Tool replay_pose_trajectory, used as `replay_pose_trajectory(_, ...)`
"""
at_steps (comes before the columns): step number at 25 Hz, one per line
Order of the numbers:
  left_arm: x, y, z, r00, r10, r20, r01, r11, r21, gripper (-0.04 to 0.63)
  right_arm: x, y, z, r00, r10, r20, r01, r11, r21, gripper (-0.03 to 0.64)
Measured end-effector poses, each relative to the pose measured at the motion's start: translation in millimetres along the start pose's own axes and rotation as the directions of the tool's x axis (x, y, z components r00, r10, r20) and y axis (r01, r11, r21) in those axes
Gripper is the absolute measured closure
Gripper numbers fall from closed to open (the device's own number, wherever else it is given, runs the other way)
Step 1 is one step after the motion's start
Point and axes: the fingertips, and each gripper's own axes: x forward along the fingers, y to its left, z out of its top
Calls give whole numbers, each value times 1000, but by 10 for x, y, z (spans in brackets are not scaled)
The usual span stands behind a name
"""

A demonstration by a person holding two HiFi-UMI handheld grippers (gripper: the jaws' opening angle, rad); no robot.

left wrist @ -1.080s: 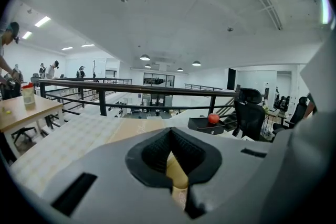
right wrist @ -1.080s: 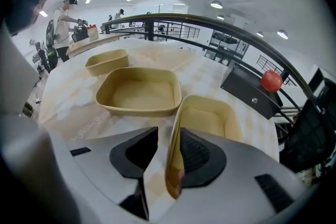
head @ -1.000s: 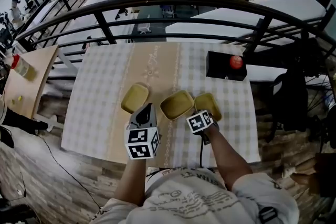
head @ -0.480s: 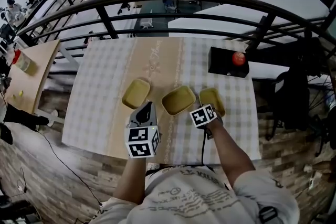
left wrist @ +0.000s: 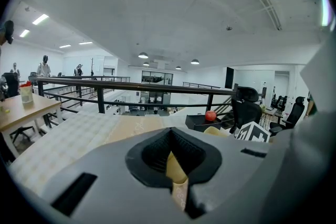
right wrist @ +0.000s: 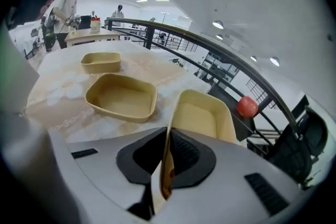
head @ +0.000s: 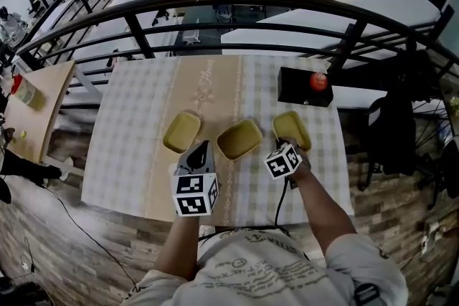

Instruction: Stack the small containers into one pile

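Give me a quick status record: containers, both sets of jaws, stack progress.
containers: left container, middle container, right container; yellow, side by side on the table, none nested
right gripper: jaws have just been closing, now clamped on the right container's near wall
left gripper: jaws nearly together, narrow gap, nothing held
stack: not yet started
other: black box with red ball, far right of the table

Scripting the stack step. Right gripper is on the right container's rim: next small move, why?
Probably carry the right container leftward over the middle container: the right gripper has just been closing its jaws and pinches the rim, and the middle one sits empty alongside.
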Motion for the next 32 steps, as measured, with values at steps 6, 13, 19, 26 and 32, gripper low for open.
replay_pose_trajectory(6,-16,31,-1,1000,-6,2,6,1000,-6,589,-253,-104,369,989,-10,148,39,980,-197,597)
replay_pose_trajectory(13,-25,109,-46,1000,11,2,-11,1000,-27,589,-463,15,793,948,122,293,43,867,-497,597)
replay_pose_trajectory(19,-50,161,-136,998,56,-9,-56,996,-63,589,-470,285,882,910,300,287,-11,709,-705,597)
replay_pose_trajectory(26,-100,205,-314,990,139,-34,-142,983,-117,589,-363,527,940,852,457,257,-68,581,-811,595)
replay_pose_trajectory(32,-253,252,-481,974,218,-56,-224,962,-158,589,-235,717,808,818,545,183,-106,456,-884,595)
